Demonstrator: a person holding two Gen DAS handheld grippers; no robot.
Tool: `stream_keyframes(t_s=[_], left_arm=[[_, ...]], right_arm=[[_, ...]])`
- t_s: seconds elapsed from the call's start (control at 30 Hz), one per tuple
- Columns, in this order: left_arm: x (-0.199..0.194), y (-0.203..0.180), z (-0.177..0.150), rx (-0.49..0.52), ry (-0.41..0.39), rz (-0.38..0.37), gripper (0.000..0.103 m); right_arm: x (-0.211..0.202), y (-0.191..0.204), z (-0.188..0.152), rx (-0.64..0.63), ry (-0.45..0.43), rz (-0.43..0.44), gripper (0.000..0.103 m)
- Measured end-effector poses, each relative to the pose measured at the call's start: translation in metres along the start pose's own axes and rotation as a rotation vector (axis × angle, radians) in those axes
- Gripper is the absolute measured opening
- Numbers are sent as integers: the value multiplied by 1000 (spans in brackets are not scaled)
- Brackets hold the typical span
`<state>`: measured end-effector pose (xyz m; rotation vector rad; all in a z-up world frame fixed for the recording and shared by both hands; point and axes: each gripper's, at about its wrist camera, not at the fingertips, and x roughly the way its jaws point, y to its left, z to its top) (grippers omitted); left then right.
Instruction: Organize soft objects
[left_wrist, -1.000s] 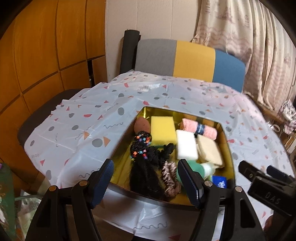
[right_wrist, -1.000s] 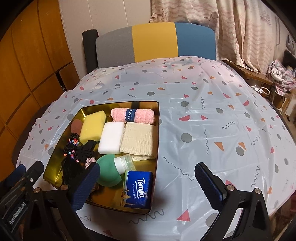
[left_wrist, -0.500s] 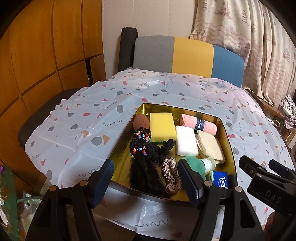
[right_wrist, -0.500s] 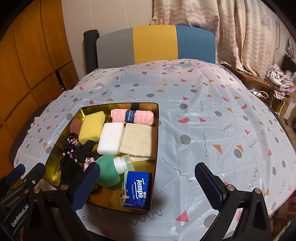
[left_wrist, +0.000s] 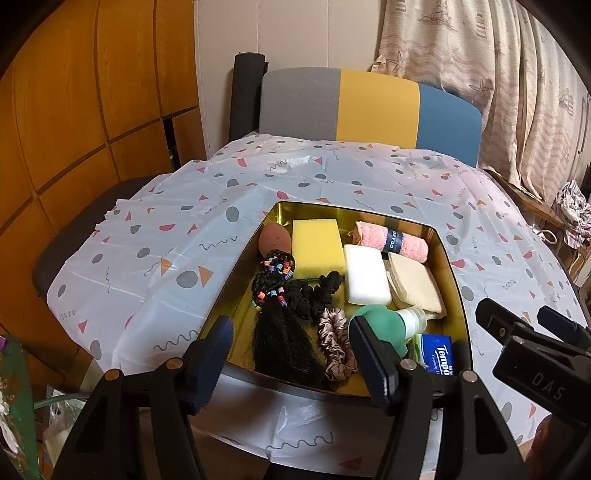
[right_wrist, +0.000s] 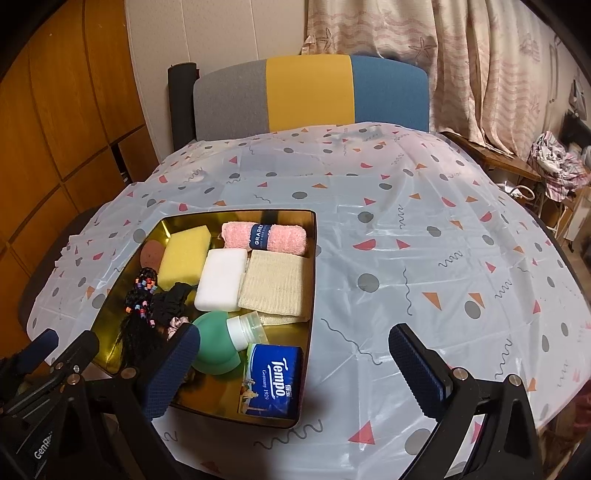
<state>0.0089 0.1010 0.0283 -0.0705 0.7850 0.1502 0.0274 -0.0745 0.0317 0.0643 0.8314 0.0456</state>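
Bench (right_wrist: 424, 258) under a white plastic cloth with coloured shapes; a grey-yellow-blue chair back (right_wrist: 310, 96) stands behind it. Shallow gold metal tray (right_wrist: 314, 258) sits on the bench's left half, holding all the soft items. In it: yellow sponge block (left_wrist: 317, 247), white foam block (left_wrist: 365, 275), beige woven cloth (left_wrist: 415, 286), pink rolled towel (left_wrist: 391, 240), black beaded hairpiece (left_wrist: 280, 317), green squeeze bottle (right_wrist: 218, 341), blue Tempo tissue pack (right_wrist: 275, 380), pink satin scrunchie (left_wrist: 336, 343). Left gripper (left_wrist: 291, 352) hovers over the tray's near edge, fingers apart but just been narrowing (nothing between them). Right gripper (right_wrist: 291, 363) fingers spread wide, empty.
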Motion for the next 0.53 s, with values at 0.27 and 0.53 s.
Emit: stream_keyframes(t_s=[0.27, 0.53], left_arm=[[3, 2, 0, -13, 11, -1, 64], [3, 2, -1, -8, -6, 13, 57]], right_arm=[[0, -1, 0, 3, 6, 1, 103], [3, -5, 1, 13, 13, 3, 103]])
